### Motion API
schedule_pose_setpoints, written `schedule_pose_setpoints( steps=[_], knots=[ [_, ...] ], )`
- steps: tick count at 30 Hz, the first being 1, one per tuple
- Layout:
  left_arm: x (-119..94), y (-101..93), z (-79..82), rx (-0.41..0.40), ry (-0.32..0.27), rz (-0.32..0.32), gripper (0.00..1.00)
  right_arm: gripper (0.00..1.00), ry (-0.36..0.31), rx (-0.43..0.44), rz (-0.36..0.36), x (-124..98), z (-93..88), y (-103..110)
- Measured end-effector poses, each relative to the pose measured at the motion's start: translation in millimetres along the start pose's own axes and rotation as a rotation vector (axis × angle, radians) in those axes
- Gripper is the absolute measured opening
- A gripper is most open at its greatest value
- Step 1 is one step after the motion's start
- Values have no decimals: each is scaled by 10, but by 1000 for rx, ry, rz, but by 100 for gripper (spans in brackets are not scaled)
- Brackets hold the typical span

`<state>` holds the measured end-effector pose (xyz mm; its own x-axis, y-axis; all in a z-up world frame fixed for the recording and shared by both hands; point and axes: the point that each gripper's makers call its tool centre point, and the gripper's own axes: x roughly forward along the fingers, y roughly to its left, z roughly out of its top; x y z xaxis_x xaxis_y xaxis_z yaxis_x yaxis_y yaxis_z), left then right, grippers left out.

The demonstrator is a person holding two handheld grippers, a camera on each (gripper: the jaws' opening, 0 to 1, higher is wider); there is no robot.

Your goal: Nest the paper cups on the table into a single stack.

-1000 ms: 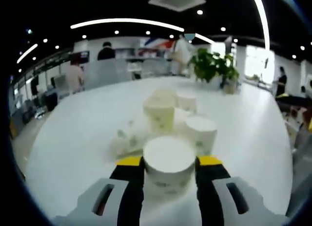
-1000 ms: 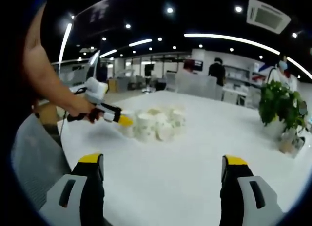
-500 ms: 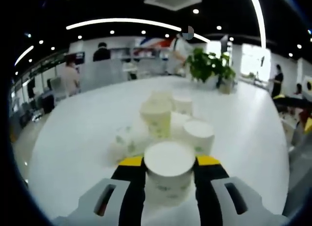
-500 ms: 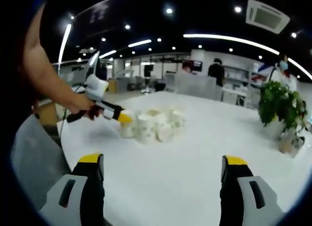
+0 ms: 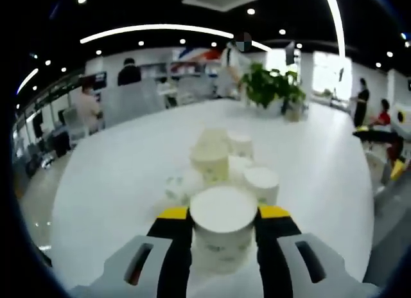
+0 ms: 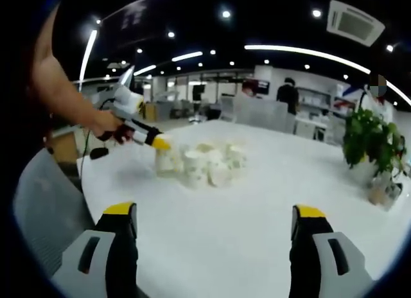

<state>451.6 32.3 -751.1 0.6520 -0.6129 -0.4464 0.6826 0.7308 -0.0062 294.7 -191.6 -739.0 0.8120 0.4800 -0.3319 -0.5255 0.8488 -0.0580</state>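
I have a white paper cup (image 5: 223,230) clamped between the yellow-tipped jaws of my left gripper (image 5: 223,214), its wide mouth toward the camera. A faint green print runs round its side, but I cannot read any writing on it. In the right gripper view that same cup (image 6: 166,162) hangs at the left gripper's (image 6: 158,144) tip, at the near-left edge of the cluster of cups (image 6: 209,164).

Just beyond the held cup in the left gripper view sit the other cups (image 5: 226,163), crowded close together on the white table (image 5: 115,182). 1 upright cup (image 5: 210,163) stands in the middle, and another cup (image 5: 262,184) is just right of it. At least 1 more seems to lie on its side at the left, too blurred to be sure.

My right gripper (image 6: 215,230) hangs well back from the cluster, jaws spread wide with nothing between them.

A potted plant (image 6: 368,140) stands far across the table. A person's hand (image 6: 106,124) grips the left tool. Around us is an open office with ceiling strip lights (image 6: 308,51) and people in the background.
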Motion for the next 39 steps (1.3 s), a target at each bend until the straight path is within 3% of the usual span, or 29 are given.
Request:
schedule_pose_setpoints(
  steps=[11, 15, 25, 29, 33, 39],
  knots=[
    [-130, 20, 467, 43, -4, -36, 36, 99, 3, -11, 14, 11, 4, 36],
    [-168, 7, 531, 59, 16, -49, 35, 99, 2, -14, 13, 10, 9, 38],
    [-271, -23, 732, 91, -6, -73, 35, 99, -2, -21, 11, 6, 22, 39],
    [-290, -82, 783, 114, 1, -107, 35, 98, -9, -18, 4, -2, 45, 21],
    [-321, -245, 850, 138, -11, -194, 36, 98, -15, -12, -1, -8, 59, 2],
    [-380, -353, 946, 154, -24, -209, 36, 97, -19, -11, 4, -12, 115, 1]
  ],
)
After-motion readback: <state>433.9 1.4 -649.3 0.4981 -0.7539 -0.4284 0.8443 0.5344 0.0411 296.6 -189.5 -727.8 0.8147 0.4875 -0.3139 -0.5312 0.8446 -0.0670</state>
